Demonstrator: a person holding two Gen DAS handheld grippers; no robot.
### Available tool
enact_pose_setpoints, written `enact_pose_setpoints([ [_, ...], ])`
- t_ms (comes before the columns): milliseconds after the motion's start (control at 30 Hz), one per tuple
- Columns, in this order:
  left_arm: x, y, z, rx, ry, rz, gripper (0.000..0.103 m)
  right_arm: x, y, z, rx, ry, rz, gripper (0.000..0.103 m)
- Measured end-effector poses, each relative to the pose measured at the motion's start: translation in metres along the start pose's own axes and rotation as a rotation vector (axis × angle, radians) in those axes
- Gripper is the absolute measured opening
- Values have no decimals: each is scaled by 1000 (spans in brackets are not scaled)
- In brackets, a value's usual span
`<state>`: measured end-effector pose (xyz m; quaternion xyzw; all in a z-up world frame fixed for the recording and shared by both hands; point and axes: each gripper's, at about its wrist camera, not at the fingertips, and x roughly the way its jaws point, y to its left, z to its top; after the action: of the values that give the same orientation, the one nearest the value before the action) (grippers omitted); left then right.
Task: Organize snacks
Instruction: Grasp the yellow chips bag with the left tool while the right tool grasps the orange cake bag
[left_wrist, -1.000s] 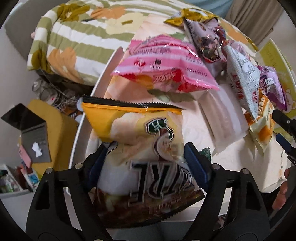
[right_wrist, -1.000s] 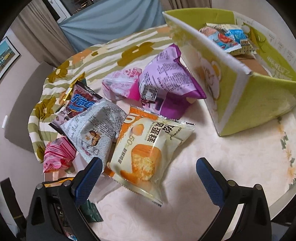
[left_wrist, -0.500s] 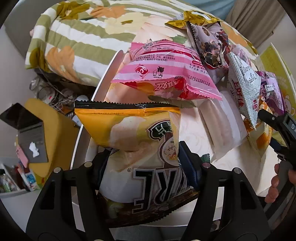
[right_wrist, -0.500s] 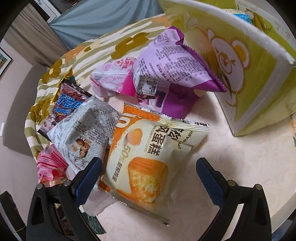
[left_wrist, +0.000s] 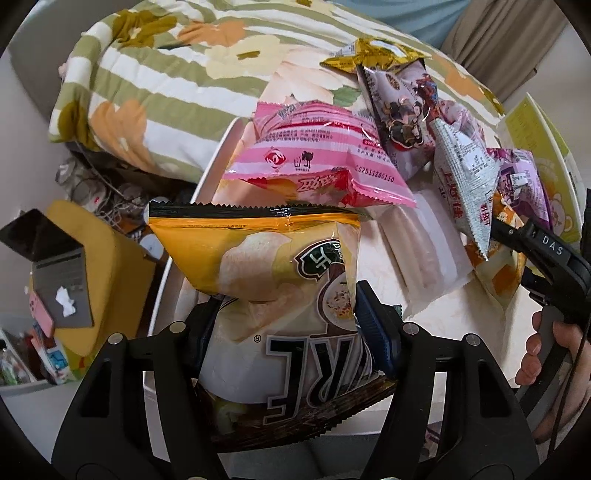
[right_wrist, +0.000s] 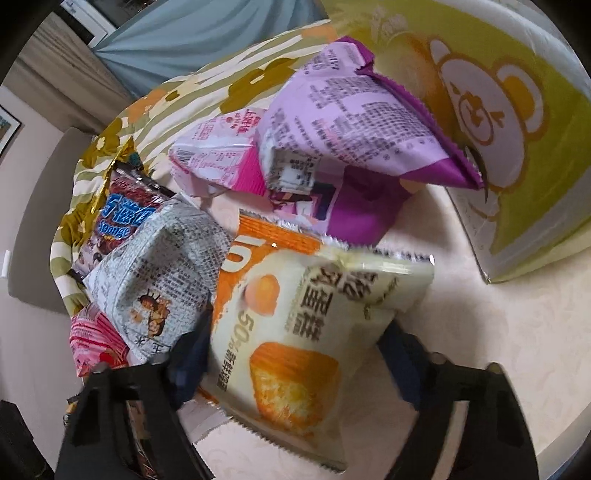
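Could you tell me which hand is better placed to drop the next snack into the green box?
Right. The right gripper has just been closing around the egg cake packet, beside the green box. The left gripper pinches the yellow chip bag, farther away.

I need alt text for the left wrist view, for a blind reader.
The left gripper pinches a yellow chip bag at a round table's edge. Beyond lie a pink packet and more snacks.
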<state>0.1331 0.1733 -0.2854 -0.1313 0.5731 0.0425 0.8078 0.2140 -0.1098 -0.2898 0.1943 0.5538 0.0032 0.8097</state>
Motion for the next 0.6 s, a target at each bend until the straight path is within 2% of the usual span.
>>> enact_pose_setpoints([
  [67,-5,0,-1,1,-8,-3,62,-5,0,-2,-8,-10,6,67],
  [367,-40,1,-5,30,-60,-34,62,-32,4,-20,-16,-49,10,66],
  [600,-77,-11,-4,87,-121,-85,62,-71,2,-35,-10,-95,26,66],
])
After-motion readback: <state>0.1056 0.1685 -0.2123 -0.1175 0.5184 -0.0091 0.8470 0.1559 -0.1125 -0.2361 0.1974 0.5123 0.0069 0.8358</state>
